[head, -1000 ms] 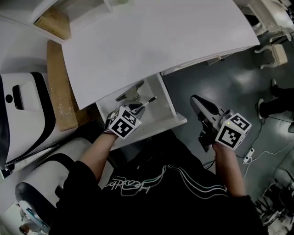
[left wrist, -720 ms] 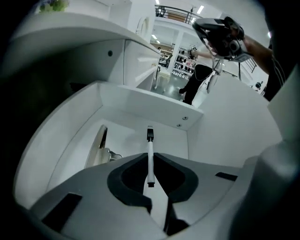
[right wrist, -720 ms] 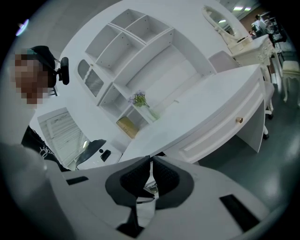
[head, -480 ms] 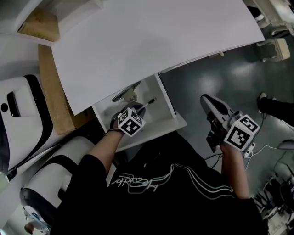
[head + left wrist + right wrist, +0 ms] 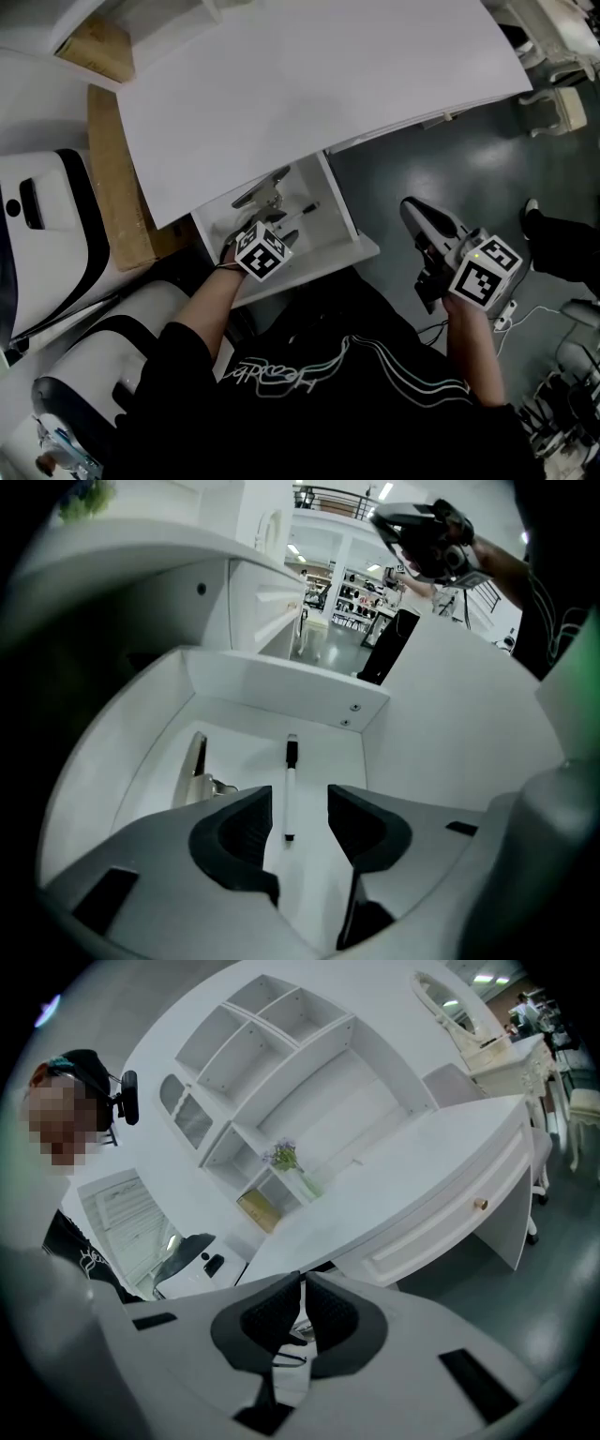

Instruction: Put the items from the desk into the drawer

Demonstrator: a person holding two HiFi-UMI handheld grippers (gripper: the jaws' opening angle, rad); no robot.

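pen (image 5: 290,789) on drawer (image 5: 281,682) floor, untouched between just-opening fingers (image 5: 239,832) of left gripper (image 5: 298,804)

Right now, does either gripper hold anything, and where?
Nothing. The left gripper has just been opening; the pen lies free in the drawer between its jaws. The right gripper is shut, empty.

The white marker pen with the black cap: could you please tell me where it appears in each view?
Head view: the white marker pen with the black cap lies at centre, in the open white drawer.
Left gripper view: the pen lies at centre, on the drawer floor.
Right gripper view: it cannot be made out.
Shared landmark: the white desk top above the drawer.
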